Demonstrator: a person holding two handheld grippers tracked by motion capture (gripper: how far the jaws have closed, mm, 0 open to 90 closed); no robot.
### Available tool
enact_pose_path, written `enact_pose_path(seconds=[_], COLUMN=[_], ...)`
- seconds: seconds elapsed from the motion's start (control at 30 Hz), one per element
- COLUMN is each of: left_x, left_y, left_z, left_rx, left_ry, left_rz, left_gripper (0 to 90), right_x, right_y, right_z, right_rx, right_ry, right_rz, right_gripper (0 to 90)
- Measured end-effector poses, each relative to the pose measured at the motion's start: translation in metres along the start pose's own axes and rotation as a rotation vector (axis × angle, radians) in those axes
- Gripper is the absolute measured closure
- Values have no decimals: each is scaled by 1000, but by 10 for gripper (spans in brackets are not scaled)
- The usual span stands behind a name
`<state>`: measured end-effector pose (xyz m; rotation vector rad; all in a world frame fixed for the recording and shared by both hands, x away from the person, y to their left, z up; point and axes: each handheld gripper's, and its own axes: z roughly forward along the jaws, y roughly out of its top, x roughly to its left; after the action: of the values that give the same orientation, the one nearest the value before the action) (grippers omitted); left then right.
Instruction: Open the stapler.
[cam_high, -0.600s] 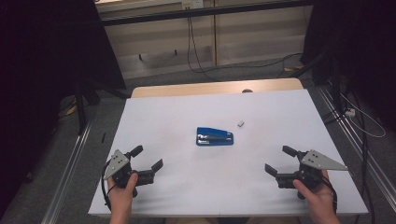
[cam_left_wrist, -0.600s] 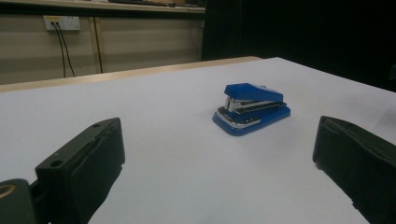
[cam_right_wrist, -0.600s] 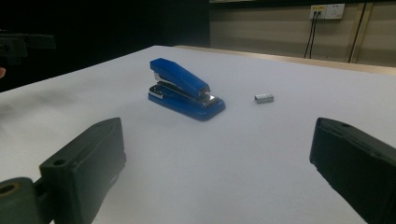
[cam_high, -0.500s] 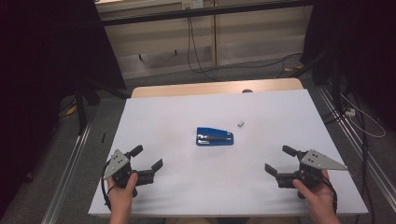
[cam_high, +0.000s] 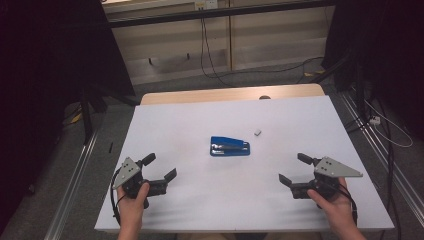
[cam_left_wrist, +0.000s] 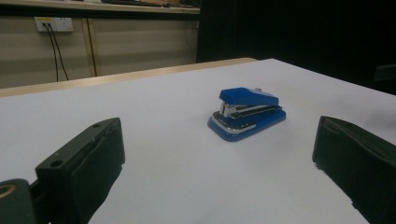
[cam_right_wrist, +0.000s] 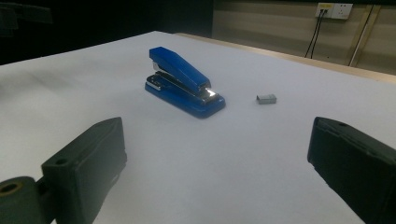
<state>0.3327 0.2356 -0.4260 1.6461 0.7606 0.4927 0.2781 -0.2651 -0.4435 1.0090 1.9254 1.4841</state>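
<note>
Item: blue stapler, one, closed, lying flat near the centre of the white-covered table. Long axis runs from 9 to 3 o'clock in the high view. The left gripper view faces its chrome front end, with the blue top arm resting over the chrome magazine.

Item: small grey block, probably a strip of staples, though it is too small to say for sure. It lies at 1 o'clock from the stapler, near it but apart. The right gripper view places it just beyond the stapler's lower end.

Item: left gripper, hand-held, at 8 o'clock from the stapler and well apart. Jaws spread wide, nothing between them.

Item: right gripper, hand-held, at 4 o'clock from the stapler and well apart. Jaws likewise spread wide and empty.

Handling note: the step in hand appears to be the approach to the stapler. One gripper would do best to pinch the base across its narrow width and steady it. The other could then work the top arm. The staple strip is small and light, so a low, level approach should avoid knocking it.
</note>
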Motion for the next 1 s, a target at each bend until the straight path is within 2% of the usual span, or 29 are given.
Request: enact_pose_path(seconds=[0.13,0.27,0.3,0.5,0.73,0.9,1.0], left_x=[-2,-5,-6,-8,-11,-15,-16], left_y=[4,8,9,12,19,22,24], left_z=[6,11,12,21,32,41,46], left_rx=[-4,8,10,30,40,58,63], left_ry=[1,-17,-23,-36,-55,-74,-75], left_rz=[0,12,9,9,21,33,42], left_gripper=[24,27,29,29,31,32,32], right_x=[-1,-4,-5,-6,-13,-15,-13], right_y=[5,6,8,15,29,34,37], right_z=[4,13,19,27,34,41,50], right_rx=[13,32,40,34,-8,-9,5], right_ry=[-7,-11,-11,-8,-7,4,15], right_rz=[-15,12,-3,-5,2,9,-9], right_gripper=[37,46,46,44,38,37,35])
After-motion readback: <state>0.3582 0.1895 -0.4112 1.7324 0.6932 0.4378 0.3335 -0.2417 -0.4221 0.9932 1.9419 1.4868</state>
